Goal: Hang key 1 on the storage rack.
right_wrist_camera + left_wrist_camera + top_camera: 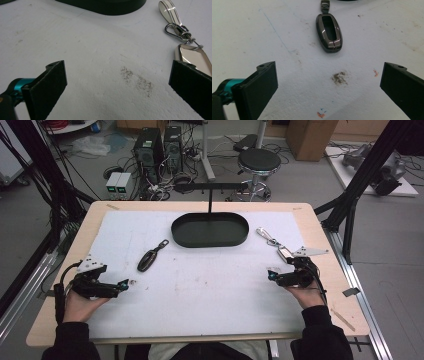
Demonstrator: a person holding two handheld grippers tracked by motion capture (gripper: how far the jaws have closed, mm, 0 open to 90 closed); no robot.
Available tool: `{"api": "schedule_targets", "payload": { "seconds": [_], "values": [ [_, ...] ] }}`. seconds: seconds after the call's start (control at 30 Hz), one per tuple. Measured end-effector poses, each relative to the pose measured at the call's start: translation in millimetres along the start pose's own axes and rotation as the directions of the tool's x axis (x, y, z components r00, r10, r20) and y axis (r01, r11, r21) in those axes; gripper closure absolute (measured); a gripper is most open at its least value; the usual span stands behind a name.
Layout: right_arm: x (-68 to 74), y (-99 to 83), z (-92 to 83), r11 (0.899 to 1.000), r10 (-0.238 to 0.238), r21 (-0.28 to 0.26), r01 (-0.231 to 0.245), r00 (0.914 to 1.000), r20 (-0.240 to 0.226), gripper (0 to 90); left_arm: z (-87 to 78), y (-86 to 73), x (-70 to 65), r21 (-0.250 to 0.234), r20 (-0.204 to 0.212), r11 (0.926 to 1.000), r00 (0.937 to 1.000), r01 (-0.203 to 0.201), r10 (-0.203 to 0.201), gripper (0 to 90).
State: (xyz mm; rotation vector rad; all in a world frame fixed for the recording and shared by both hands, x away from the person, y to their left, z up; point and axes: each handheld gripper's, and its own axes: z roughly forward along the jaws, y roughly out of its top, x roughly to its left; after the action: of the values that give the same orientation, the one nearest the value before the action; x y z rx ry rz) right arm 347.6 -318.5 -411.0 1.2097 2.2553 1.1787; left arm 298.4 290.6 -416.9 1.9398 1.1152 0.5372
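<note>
On the bench lie one dark car key, one shiny silver keychain, one black oval tray and one white mat. Two tongs sit there.

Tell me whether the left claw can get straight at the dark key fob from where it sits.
Probably yes. The left claw stands open with nothing in it, and the dark key fob lies flat just ahead of its jaws on the bare white mat, with nothing between them.

running off the top edge in the left gripper view: key fob strap; hiding behind the right jaw beside the tray: silver keychain tag's lower end.
</note>
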Motion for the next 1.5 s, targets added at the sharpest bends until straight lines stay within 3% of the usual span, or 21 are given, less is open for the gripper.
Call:
{"api": "schedule_targets", "payload": {
  "seconds": [0.3, 0.37, 0.73, 0.87, 0.97, 1.17, 1.3, 1.5],
  "values": [
    [-3.8, 18.6, 11.4, 1.0, -0.002, 0.031, 0.001, 0.9999, 0.011, 0.7, 3.6, 0.2, 0.0, 0.012, -0.004, 0.9999, 1.0, -0.006, 0.006, 1.8],
    [-4.1, 22.2, 14.3, 1.0, -0.022, 0.019, 0.021, 0.9993, 0.029, 0.7, 3.6, 0.1, 0.1, 0.012, -0.005, 0.9999, 1.0, -0.007, 0.007, 1.8],
    [-10.6, 48.3, 26.0, 0.999, -0.035, 0.041, 0.034, 0.9992, 0.02, 0.8, 0.8, -1.2, -1.9, 0.012, 0.0, 0.9999, 1.0, -0.007, 0.007, 1.8],
    [-19.5, 61.1, 28.6, 1.0, 0.009, 0.027, -0.009, 1.0, -0.003, 0.8, -0.3, -3.3, -2.7, 0.015, -0.003, 0.9999, 1.0, -0.007, 0.007, 1.8],
    [-24.0, 68.6, 30.1, 1.0, 0.012, 0.021, -0.011, 0.9999, -0.002, 0.8, -1.5, -4.1, -2.6, 0.012, -0.004, 0.9999, 1.0, -0.006, 0.006, 1.8],
    [-28.8, 84.3, 38.4, 0.998, -0.014, 0.061, 0.013, 0.9997, 0.019, 0.8, -1.4, -4.3, -2.1, 0.012, -0.003, 0.9999, 1.0, -0.005, 0.005, 1.8],
    [-37.1, 91.5, 44.7, 0.997, 0.006, 0.074, -0.007, 0.9998, 0.021, 0.8, -1.8, -4.9, -1.7, 0.009, -0.004, 1.0, 1.0, -0.005, 0.005, 1.8],
    [-43.6, 101.1, 51.8, 0.995, -0.005, 0.096, 0.002, 0.9993, 0.037, 0.8, -2.5, -5.8, -1.2, 0.007, -0.008, 1.0, 1.0, -0.001, 0.001, 1.8]
  ]
}}
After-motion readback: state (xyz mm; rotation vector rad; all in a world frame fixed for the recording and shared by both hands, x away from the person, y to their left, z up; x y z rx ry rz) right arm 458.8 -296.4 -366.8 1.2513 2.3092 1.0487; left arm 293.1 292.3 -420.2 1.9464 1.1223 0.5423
